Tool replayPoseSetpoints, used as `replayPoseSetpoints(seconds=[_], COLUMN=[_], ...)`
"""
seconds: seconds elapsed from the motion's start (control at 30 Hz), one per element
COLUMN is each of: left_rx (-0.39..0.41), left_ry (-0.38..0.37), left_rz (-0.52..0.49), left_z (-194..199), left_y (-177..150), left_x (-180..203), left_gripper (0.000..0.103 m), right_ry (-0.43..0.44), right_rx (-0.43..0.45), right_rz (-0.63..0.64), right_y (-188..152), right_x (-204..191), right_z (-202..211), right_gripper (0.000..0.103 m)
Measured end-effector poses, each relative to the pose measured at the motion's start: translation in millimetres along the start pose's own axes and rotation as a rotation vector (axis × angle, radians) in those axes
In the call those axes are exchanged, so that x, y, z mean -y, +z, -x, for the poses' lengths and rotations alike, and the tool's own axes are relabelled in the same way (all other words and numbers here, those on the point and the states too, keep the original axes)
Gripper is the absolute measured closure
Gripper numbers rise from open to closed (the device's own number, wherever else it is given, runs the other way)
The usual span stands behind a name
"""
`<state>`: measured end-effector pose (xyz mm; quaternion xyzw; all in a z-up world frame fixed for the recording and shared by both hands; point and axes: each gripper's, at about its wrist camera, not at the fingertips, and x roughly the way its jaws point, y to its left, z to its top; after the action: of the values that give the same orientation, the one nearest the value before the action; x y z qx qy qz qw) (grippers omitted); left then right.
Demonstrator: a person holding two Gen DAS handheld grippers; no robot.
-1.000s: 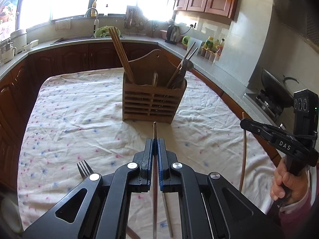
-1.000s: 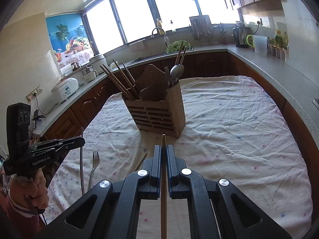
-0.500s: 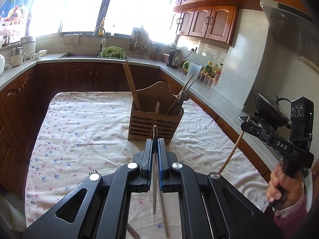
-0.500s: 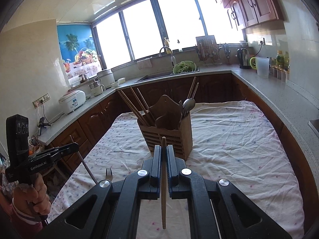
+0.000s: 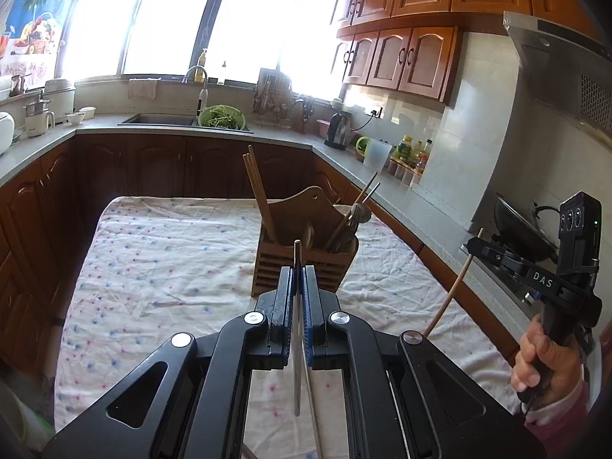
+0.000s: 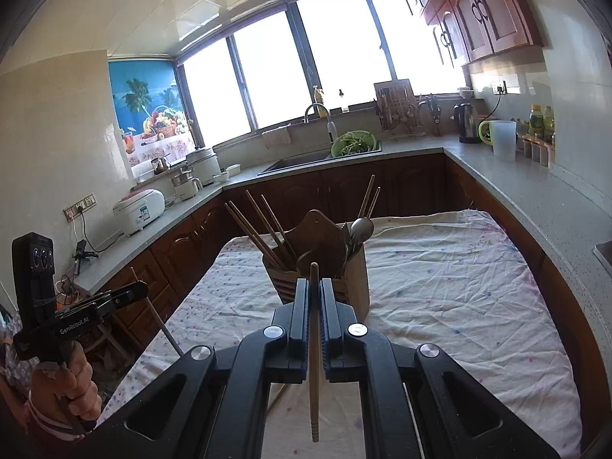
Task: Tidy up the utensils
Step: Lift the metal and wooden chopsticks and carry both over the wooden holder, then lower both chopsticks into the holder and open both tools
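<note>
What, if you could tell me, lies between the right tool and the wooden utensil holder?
Only bare spotted tablecloth lies between the right tool, shut on a wooden chopstick, and the wooden utensil holder; the right wrist view shows this.

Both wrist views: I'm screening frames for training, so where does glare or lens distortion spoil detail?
Left wrist view: the windows are blown out white, the counter edge bows from the fisheye, and the wooden utensil holder stays sharp. Right wrist view: the windows are likewise overexposed, dark vignetting fills the corners, and the tablecloth wrinkles read clearly.
</note>
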<state>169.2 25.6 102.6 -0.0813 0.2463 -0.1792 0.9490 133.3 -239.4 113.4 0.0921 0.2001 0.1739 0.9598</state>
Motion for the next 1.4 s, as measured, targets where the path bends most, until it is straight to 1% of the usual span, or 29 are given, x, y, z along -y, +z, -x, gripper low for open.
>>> replayPoseSetpoints(seconds=[0.27, 0.63, 0.83, 0.93, 1.03, 1.17, 1.4], left_rx=[0.068, 0.230, 0.300, 0.308, 0.300, 0.272, 0.207], left_ry=[-0.003, 0.014, 0.036, 0.047, 0.065, 0.085, 0.086], left_rz=[-0.003, -0.016, -0.025, -0.029, -0.029, -0.016, 0.010], left_z=[-12, -38, -67, -87, -108, -130, -152], left_y=[36, 104, 128, 128, 121, 103, 73], left_x=[0, 1, 4, 5, 5, 0, -9], left_gripper=[0.099, 0.099, 0.099, 0.099, 0.099, 0.099, 0.099], right_ry=[-0.005, -0.004, -0.014, -0.017, -0.023, -0.021, -0.023], right_rx=[0.072, 0.223, 0.272, 0.272, 0.258, 0.237, 0.191], right_rz=[-0.004, -0.010, -0.008, -0.009, -0.013, -0.023, -0.022], right_y=[33, 93, 118, 123, 119, 104, 73], right_x=[3, 3, 5, 9, 13, 18, 20], right_z=[-9, -34, -59, -74, -90, -107, -126], right_gripper=[0.098, 0.098, 0.098, 0.098, 0.098, 0.098, 0.098])
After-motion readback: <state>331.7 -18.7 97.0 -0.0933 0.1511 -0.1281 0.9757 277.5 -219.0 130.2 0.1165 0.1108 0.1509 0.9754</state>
